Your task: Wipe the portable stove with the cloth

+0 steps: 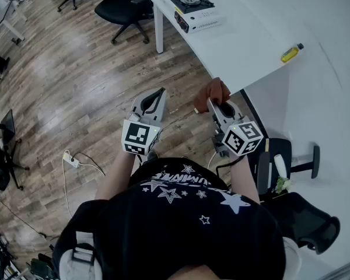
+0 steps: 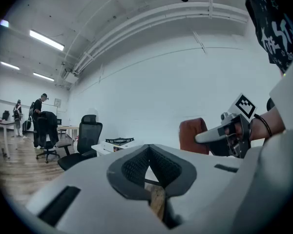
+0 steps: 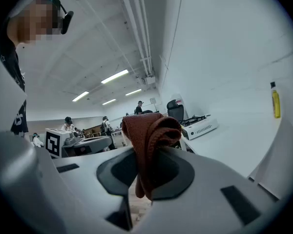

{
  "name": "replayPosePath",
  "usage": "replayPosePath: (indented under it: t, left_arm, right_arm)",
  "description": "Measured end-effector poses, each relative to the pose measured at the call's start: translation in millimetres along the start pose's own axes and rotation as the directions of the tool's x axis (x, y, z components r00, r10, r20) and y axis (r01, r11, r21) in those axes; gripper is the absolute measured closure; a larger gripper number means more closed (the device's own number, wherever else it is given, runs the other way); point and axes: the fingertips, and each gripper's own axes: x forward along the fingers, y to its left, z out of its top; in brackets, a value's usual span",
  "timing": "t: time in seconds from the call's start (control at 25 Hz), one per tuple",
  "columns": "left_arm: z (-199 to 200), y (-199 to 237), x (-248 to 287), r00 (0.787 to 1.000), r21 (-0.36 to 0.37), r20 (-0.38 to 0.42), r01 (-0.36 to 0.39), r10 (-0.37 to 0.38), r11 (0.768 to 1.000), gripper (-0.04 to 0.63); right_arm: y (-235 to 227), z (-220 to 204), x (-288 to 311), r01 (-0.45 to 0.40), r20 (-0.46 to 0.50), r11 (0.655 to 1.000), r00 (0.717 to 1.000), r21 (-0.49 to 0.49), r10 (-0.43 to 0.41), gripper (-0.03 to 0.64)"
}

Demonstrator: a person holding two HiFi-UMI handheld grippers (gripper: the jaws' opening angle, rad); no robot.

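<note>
The white portable stove (image 1: 193, 9) with a black burner grate sits on the white table (image 1: 245, 45) far ahead; it also shows small in the left gripper view as the stove (image 2: 119, 141) and in the right gripper view as the stove (image 3: 199, 125). My right gripper (image 1: 213, 102) is shut on a rust-brown cloth (image 1: 212, 94), which bunches above the jaws as the cloth (image 3: 149, 143). My left gripper (image 1: 158, 93) is shut with nothing in it, held beside the right one, short of the table's near edge.
A yellow bottle (image 1: 291, 53) lies on the table at the right. Black office chairs (image 1: 122, 7) stand left of the table. A power strip with cables (image 1: 73, 161) lies on the wooden floor. Another chair (image 1: 291, 162) is close at my right.
</note>
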Motion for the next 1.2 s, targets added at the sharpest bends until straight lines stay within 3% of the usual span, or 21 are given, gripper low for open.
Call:
replayPosePath:
  t: [0.16,0.4,0.92,1.2]
  left_arm:
    - [-1,11,-11,1.000,-0.084,0.014,-0.008,0.009,0.996,0.589]
    - [-21,30,-21,0.998,-0.101,-0.055,-0.032,0.027,0.994,0.588]
    - [-47,102,-54,0.991,-0.173,-0.125,-0.079,0.058,0.982,0.588]
    - [-66,144,-76,0.985,-0.159,-0.163,-0.086,0.060,0.983,0.588]
  right_arm:
    - [4,-8,9,0.009,-0.019,1.000,1.000,0.014,-0.009,0.557]
    - [14,-12,27,-0.009,-0.034,1.000,0.999,0.013,0.009,0.557]
    - [41,-20,86,-0.030,-0.068,0.999,0.997,0.027,0.032,0.557]
    - [70,-33,133,-0.046,-0.084,0.998,0.995,0.054,0.050,0.557]
